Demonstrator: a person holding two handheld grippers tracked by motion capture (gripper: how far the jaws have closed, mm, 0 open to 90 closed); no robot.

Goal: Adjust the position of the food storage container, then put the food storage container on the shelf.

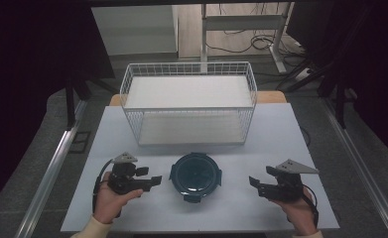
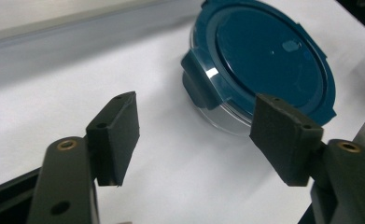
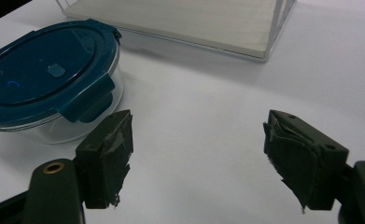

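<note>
Round container [image 1: 196, 176] with a clear, likely glass body and a teal clip-on lid [image 2: 269, 56], sitting on the white bench [image 1: 231, 208] between the two claws, in front of the wire basket [image 1: 189, 101]. Left claw [image 1: 154, 181] wide open, holding nothing, aimed at the container's near side and just short of it. Right claw [image 1: 254, 182] likewise wide open and empty, a little apart from the other side; pads [image 3: 110, 154] torn and frayed, so probably weaker in grip. Likely rigid and fairly heavy for its size, smooth and slippery on the curved wall, breakable if dropped or knocked. Contents, if any, hard to tell. Best held at the lid's four latch tabs [image 3: 89, 95] or under its rim, from opposite sides with both claws; squeezing the bare wall would probably slip.
</note>
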